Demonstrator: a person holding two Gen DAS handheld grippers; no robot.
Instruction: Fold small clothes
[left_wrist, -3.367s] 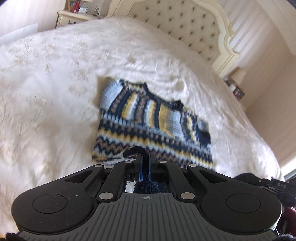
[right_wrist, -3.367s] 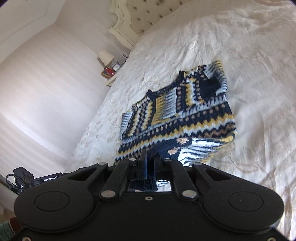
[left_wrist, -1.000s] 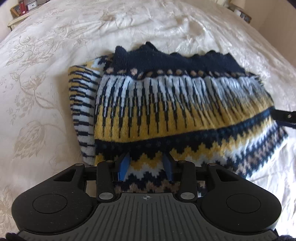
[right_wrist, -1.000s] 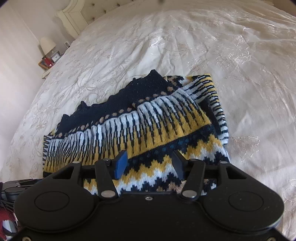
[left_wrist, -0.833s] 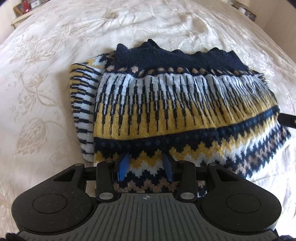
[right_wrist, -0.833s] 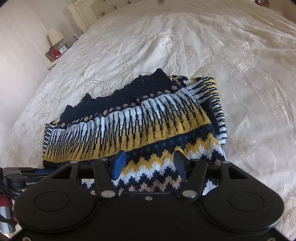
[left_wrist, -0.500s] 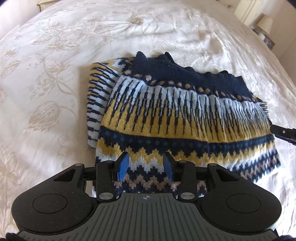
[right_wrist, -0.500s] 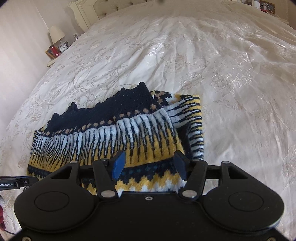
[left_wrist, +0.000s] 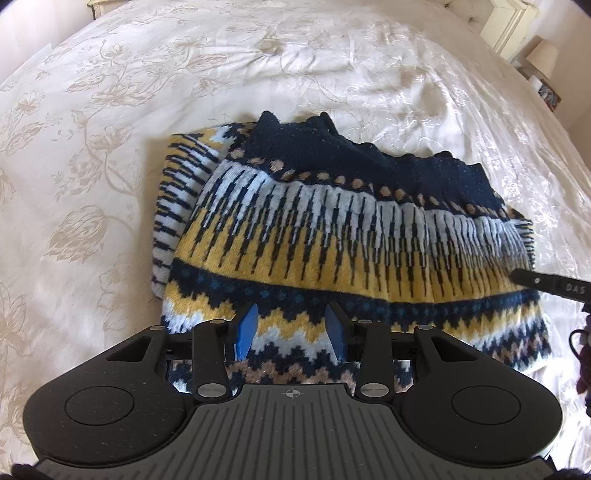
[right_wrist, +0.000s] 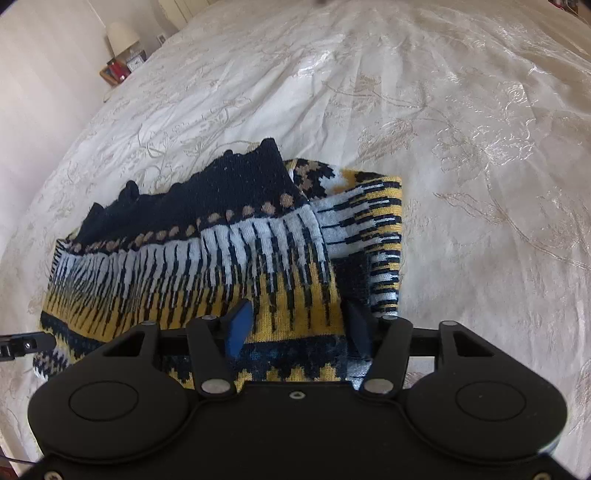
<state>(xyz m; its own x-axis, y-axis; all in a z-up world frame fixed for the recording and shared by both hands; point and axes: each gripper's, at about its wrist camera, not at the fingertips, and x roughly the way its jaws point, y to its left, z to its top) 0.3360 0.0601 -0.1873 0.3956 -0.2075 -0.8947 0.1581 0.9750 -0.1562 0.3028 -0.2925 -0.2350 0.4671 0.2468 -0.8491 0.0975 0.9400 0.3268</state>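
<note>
A small knitted sweater (left_wrist: 332, 236) in navy, yellow, white and tan patterns lies folded in half on the bed, its navy hem band on top at the far edge. It also shows in the right wrist view (right_wrist: 207, 258). My left gripper (left_wrist: 291, 328) is open and empty, its blue pads just above the near folded edge. My right gripper (right_wrist: 299, 325) is open and empty over the sweater's right end, beside a folded-in sleeve (right_wrist: 380, 240). The right gripper's tip shows at the right edge of the left wrist view (left_wrist: 554, 286).
The cream embroidered bedspread (left_wrist: 92, 147) stretches all around the sweater. A cream headboard corner (left_wrist: 506, 26) and a bedside lamp (left_wrist: 543, 59) stand at the far right. In the right wrist view a nightstand with a lamp (right_wrist: 122, 35) stands at the far left.
Both grippers, shut on the sweater's near edge 3.4 s ago, have laid it over in a fold and opened. Over the last second both have drawn back slightly, staying open.
</note>
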